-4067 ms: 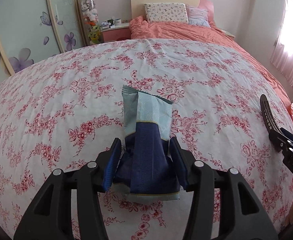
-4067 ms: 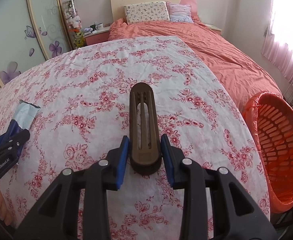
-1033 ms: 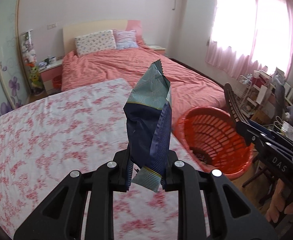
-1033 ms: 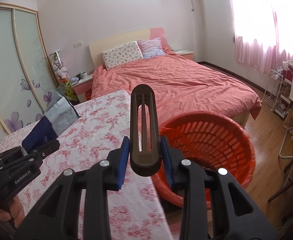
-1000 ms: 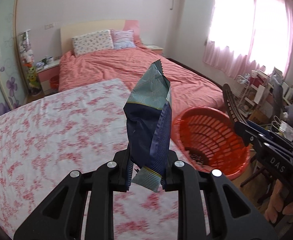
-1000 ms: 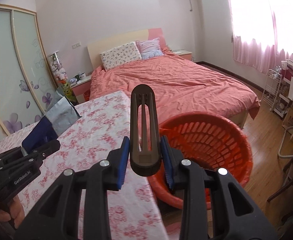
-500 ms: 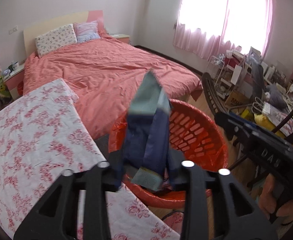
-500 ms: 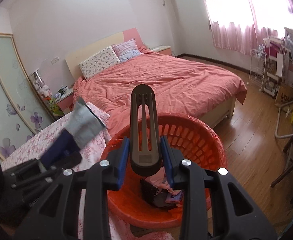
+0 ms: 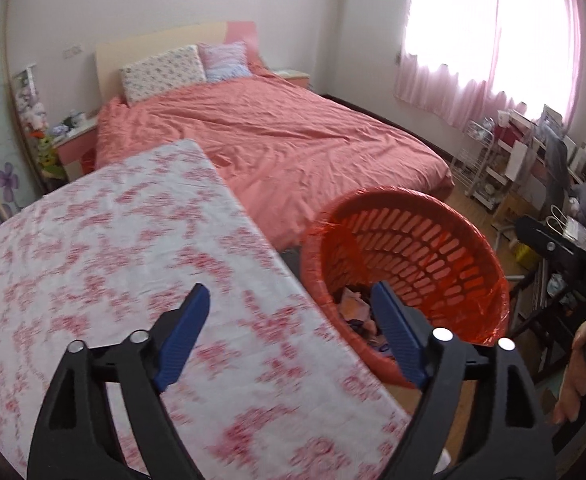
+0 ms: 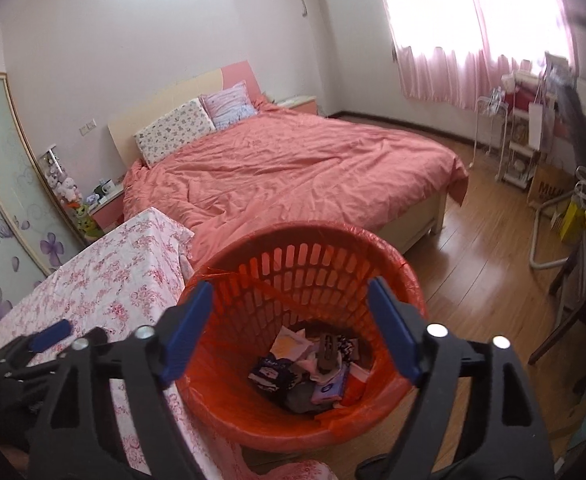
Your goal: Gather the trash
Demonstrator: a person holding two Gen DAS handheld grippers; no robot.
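The floral-clothed surface (image 9: pixel 105 248) stands beside the orange basket (image 10: pixel 393 268). Both tools, left tool (image 9: pixel 289 320) and right tool (image 10: pixel 289 320), now gape empty; the blue wrapper (image 10: pixel 271 372) and brown clip (image 10: pixel 327 356) they pinched earlier lie in the basket.

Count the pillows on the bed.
2. A floral pillow lies at the headboard, and a striped pillow lies beside it toward the window. More may be hidden behind them.

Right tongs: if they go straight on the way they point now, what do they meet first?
Probably the trash pile at the bottom of the orange basket. The right tongs are open and empty, aimed down into its mouth; depth is unclear.
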